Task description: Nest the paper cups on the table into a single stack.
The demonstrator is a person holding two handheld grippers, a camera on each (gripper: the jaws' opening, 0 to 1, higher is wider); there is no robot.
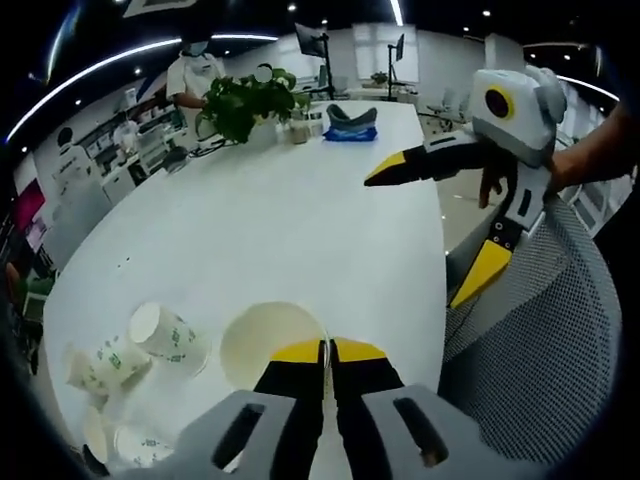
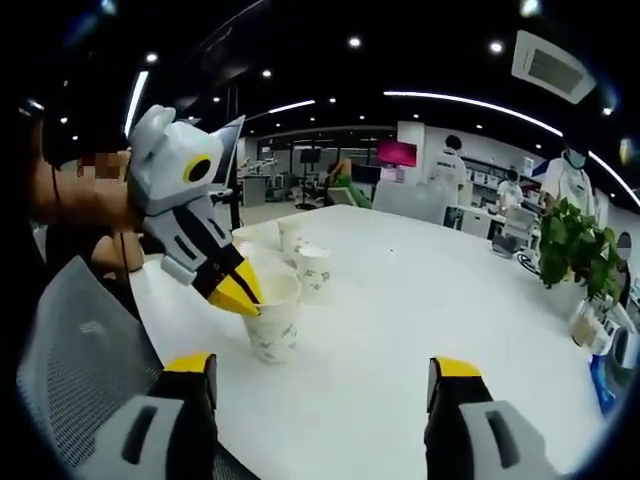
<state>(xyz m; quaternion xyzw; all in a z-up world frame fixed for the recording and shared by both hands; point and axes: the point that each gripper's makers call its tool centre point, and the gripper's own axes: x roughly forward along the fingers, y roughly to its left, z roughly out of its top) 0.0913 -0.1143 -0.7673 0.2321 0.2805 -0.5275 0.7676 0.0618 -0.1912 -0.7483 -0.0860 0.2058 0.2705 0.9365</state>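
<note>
Left gripper view. Large white table [image 1: 270, 230] with rounded edge, running toward an open office: ceiling light strips, desks, monitors, office chairs. Potted plant [image 1: 245, 100] at far end of table, blue object [image 1: 350, 127] and small containers beside it. Person in white [image 1: 195, 70] standing behind the plant. Grey mesh chair back [image 1: 550, 330] at right, off the table edge. Left gripper [image 1: 326, 350] at bottom centre, yellow-tipped jaws pressed together, clamped on the near rim of an upright paper cup [image 1: 268, 340], white inside, mouth facing up. Loose paper cups [image 1: 125, 365] at lower left, white with green print, several lying on their sides, close together near the table edge. Right gripper [image 1: 425, 225] entering from the right, jaws spread wide, nothing between them, raised above the table; hand [image 1: 560, 165] behind it.

Right gripper view. Same white table [image 2: 440, 300], bare in the middle; dark ceiling with spot lights and strips, red screen [image 2: 397, 153] on far wall, people in white at workstations. Plant [image 2: 575, 245] at right. Mesh chair [image 2: 70, 340] at lower left. Right gripper [image 2: 325, 385] at bottom, jaws wide apart, empty. Left gripper [image 2: 240, 293] coming in from the left, tips closed on the rim of the paper cup [image 2: 272, 322], which stands on the table near its edge. Further cups [image 2: 300, 255] just behind it, green print visible.
</note>
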